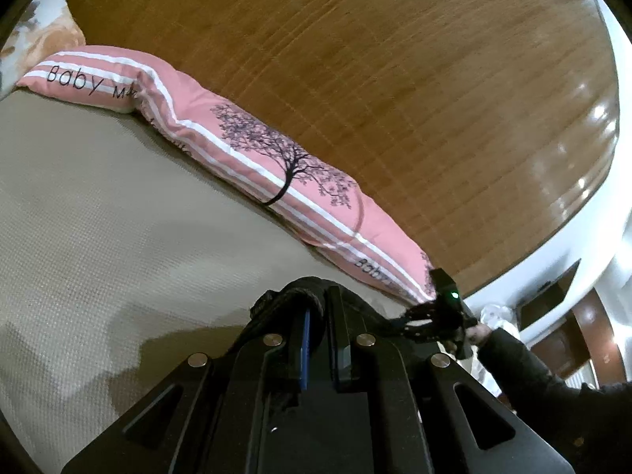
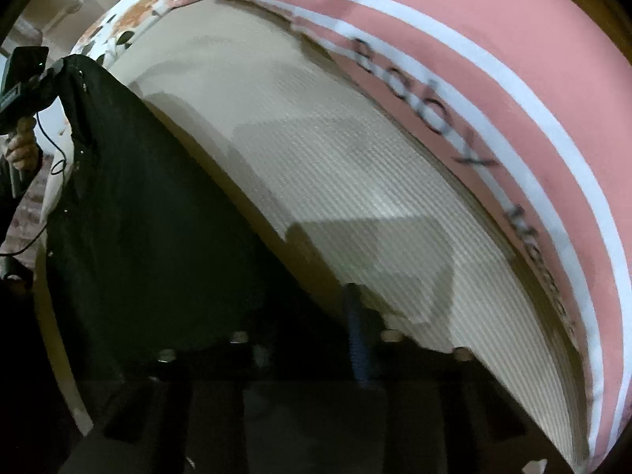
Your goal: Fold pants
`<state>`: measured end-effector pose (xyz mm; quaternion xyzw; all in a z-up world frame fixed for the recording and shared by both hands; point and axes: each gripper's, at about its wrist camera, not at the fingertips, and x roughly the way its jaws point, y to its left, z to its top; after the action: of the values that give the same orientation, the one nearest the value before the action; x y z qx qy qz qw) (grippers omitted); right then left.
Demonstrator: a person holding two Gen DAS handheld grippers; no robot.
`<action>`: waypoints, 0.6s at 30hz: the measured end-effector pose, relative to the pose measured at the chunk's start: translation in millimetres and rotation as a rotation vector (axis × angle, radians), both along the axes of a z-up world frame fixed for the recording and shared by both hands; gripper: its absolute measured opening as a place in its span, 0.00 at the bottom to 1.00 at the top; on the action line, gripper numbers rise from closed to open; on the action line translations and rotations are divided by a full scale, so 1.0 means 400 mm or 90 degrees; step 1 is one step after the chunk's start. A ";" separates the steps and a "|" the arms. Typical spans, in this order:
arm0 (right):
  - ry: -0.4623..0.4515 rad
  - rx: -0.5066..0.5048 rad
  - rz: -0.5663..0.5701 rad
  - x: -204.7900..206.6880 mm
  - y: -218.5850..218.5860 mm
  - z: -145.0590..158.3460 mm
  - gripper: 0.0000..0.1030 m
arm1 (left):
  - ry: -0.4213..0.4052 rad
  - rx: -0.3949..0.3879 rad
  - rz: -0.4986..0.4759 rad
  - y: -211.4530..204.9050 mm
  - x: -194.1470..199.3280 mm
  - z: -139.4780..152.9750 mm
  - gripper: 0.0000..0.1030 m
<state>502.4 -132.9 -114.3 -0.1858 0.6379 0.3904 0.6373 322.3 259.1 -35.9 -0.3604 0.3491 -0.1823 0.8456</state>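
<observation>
The dark pants (image 2: 138, 217) hang stretched between my two grippers above a bed. In the left wrist view a bunch of the pants (image 1: 304, 288) is pinched at the tips of my left gripper (image 1: 320, 302), which is shut on it. My right gripper (image 1: 442, 314) shows to the right, held by a hand in a dark sleeve, with a strip of cloth running to it. In the blurred right wrist view my right gripper (image 2: 331, 316) points steeply down with its jaws close together on the pants' lower edge, one blue pad (image 2: 357, 335) visible. My left gripper (image 2: 27, 75) holds the upper corner at far left.
The bed wears a beige textured cover (image 1: 98, 217). A long pink striped pillow (image 1: 256, 158) with a tree print lies along the wooden headboard (image 1: 375, 79). A floral pillow (image 1: 51, 31) sits at the far corner. White walls and dark furniture (image 1: 553, 300) stand beyond the bed's side.
</observation>
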 end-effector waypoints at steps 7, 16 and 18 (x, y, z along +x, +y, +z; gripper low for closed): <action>-0.115 -0.012 -0.038 -0.076 -0.027 0.089 0.08 | 0.002 0.040 0.003 -0.010 -0.007 0.019 0.07; -0.247 -0.045 -0.136 -0.310 -0.076 0.270 0.08 | -0.025 0.074 -0.055 -0.056 -0.126 0.111 0.07; -0.262 -0.050 -0.161 -0.393 -0.090 0.292 0.08 | -0.029 0.076 -0.070 -0.066 -0.169 0.127 0.08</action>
<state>345.4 -168.9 2.4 -0.2044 0.5274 0.2361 0.7901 254.8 232.9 15.0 -0.2854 0.3596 -0.2157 0.8618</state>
